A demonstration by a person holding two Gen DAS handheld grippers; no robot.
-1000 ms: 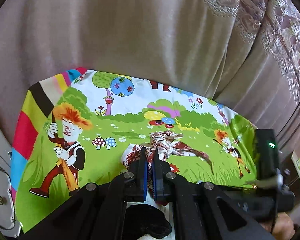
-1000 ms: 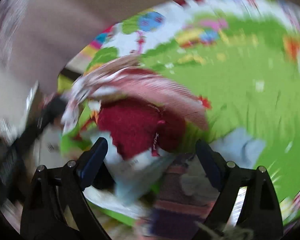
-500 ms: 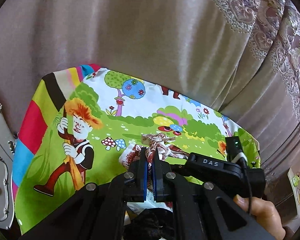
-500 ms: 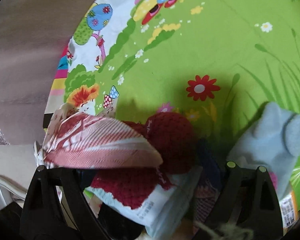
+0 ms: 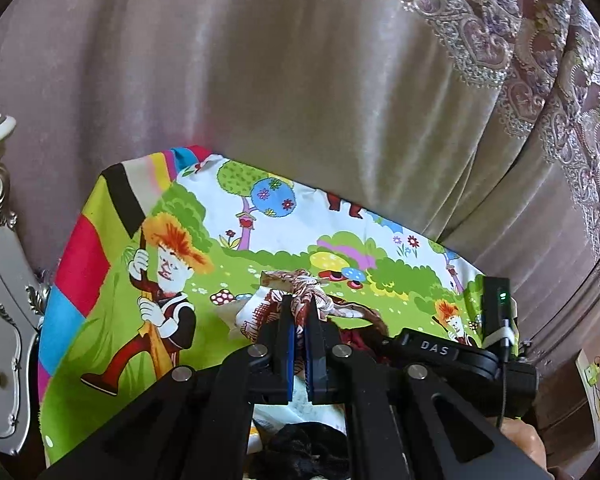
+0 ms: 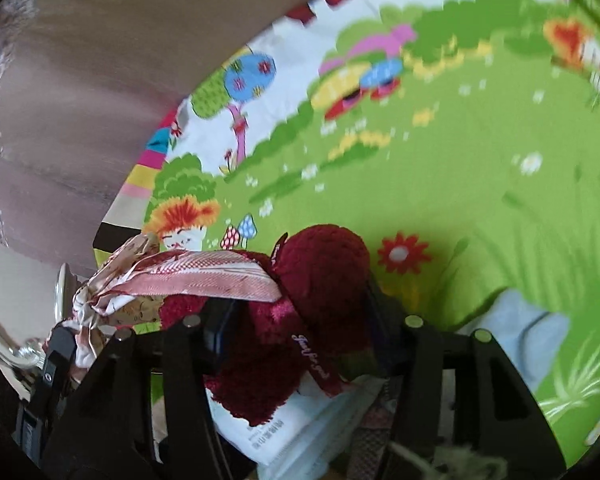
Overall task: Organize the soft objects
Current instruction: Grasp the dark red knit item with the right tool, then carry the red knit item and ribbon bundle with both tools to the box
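Left hand-held gripper (image 5: 299, 326): jaws closed, pinching a red-and-white patterned cloth (image 5: 296, 300) above the cartoon-printed sheet (image 5: 112, 320). Right hand-held gripper (image 6: 300, 332): jaws have just been closing around a dark red fuzzy sock (image 6: 320, 276); pad contact cannot be confirmed. A pale blue sock (image 6: 528, 320) lies nearby on the sheet.

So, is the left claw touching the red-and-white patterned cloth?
Touching. In the left wrist view the left claw is shut on the red-and-white patterned cloth, whose fabric is pinched between its blue pads.

Maroon fuzzy cloth (image 6: 320, 280) between gripper (image 6: 300, 324) jaws
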